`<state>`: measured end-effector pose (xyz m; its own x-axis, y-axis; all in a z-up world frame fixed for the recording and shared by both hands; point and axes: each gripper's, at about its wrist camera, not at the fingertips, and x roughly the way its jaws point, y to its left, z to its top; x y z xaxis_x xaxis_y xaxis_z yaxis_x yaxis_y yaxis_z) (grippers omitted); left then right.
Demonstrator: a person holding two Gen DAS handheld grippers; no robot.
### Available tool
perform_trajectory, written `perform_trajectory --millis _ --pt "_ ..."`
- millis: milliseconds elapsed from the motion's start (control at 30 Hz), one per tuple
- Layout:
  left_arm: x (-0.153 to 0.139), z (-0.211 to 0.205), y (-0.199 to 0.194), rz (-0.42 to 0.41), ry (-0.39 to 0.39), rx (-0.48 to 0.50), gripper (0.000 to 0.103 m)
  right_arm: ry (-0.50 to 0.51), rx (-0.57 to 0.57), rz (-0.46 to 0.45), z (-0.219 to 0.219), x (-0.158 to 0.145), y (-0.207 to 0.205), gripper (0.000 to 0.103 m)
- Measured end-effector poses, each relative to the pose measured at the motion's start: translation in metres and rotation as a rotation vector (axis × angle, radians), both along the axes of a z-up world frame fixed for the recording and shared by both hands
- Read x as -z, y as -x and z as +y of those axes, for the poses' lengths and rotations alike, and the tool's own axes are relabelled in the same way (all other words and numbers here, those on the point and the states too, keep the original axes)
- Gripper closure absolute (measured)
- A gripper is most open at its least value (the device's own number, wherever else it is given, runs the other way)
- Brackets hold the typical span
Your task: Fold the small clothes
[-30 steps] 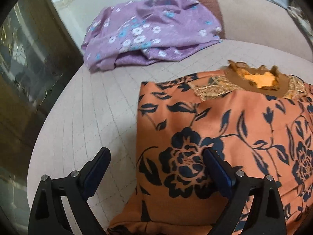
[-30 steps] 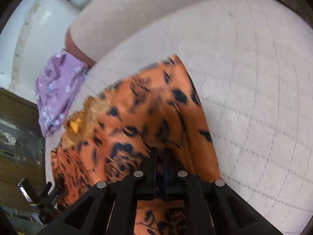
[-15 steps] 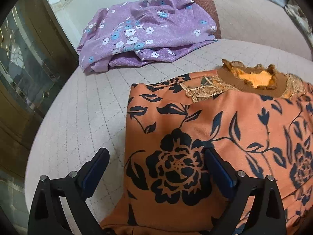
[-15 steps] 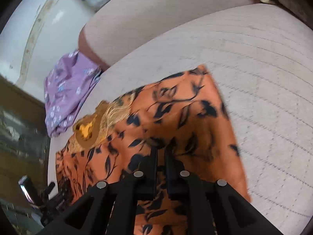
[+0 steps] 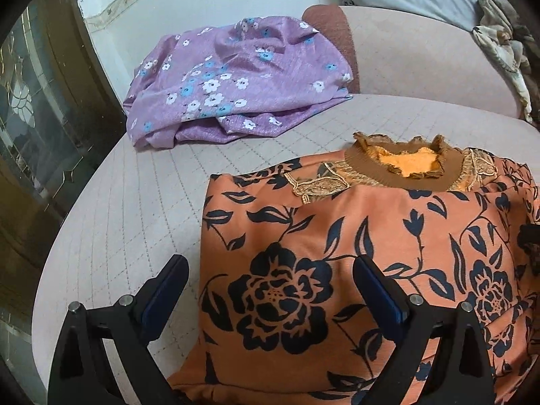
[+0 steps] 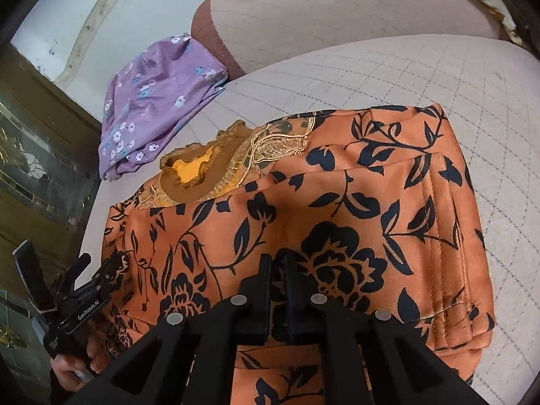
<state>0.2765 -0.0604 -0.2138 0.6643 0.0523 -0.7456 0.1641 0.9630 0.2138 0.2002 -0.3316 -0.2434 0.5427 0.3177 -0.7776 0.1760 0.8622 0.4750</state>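
Black and pressed nearly together, the right gripper is pinching a fold of the orange floral garment, with cloth showing in the thin slit between the jaws. Compared with a second ago, that garment is lying flatter and sharper in the right wrist view: the side panel toward three o'clock, with its stitched hem, is now doubled over onto the body, where earlier it was blurred and trailing. The frilled brown collar is sitting toward ten o'clock of the gripper, farther up than before. At eight o'clock a person's hand is gripping the other tool's handle. The left gripper is hanging wide apart, clamping nothing, its left finger over the quilted cushion and its right finger over the garment's big black rose; it is keeping nearly the same place as earlier. The garment is resting on that cushion, well apart from the crumpled purple floral cloth lying at eleven o'clock against the backrest.
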Motion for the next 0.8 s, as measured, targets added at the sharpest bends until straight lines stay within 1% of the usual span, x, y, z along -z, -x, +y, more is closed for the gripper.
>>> perform_trajectory --millis 267,300,367,400,467,600,700,733,767,800 --pt "0.005 -0.004 0.001 0.009 -0.007 0.013 0.005 0.011 -0.015 0.011 0.004 0.002 -0.002 0.093" --pt "0.007 -0.004 0.0 0.019 -0.012 0.014 0.005 0.019 -0.019 0.024 0.005 0.005 -0.003 0.093" --pt "0.019 -0.006 -0.005 0.079 -0.035 0.013 0.005 0.02 -0.018 0.038 0.005 0.01 -0.004 0.092" --pt "0.025 -0.005 -0.008 0.11 -0.032 0.009 0.005 0.018 -0.015 0.035 0.005 0.01 -0.004 0.092" --pt "0.024 -0.002 -0.008 0.106 -0.008 -0.001 0.004 0.016 -0.016 0.037 0.005 0.01 -0.005 0.092" --pt "0.02 -0.001 -0.006 0.112 -0.008 -0.005 0.004 0.009 -0.018 0.013 0.006 0.004 -0.002 0.091" --pt "0.016 -0.003 0.0 0.101 -0.011 -0.002 0.004 0.006 -0.056 -0.012 0.015 -0.003 0.001 0.09" --pt "0.015 -0.003 0.002 0.095 -0.014 -0.001 0.004 0.011 -0.068 -0.005 0.019 -0.002 0.0 0.083" --pt "0.013 -0.003 0.005 0.088 -0.019 -0.002 0.004 0.018 -0.081 0.021 0.024 0.004 -0.001 0.069" --pt "0.011 -0.002 0.007 0.084 -0.023 -0.002 0.004 0.018 -0.09 0.023 0.028 0.007 0.0 0.065"
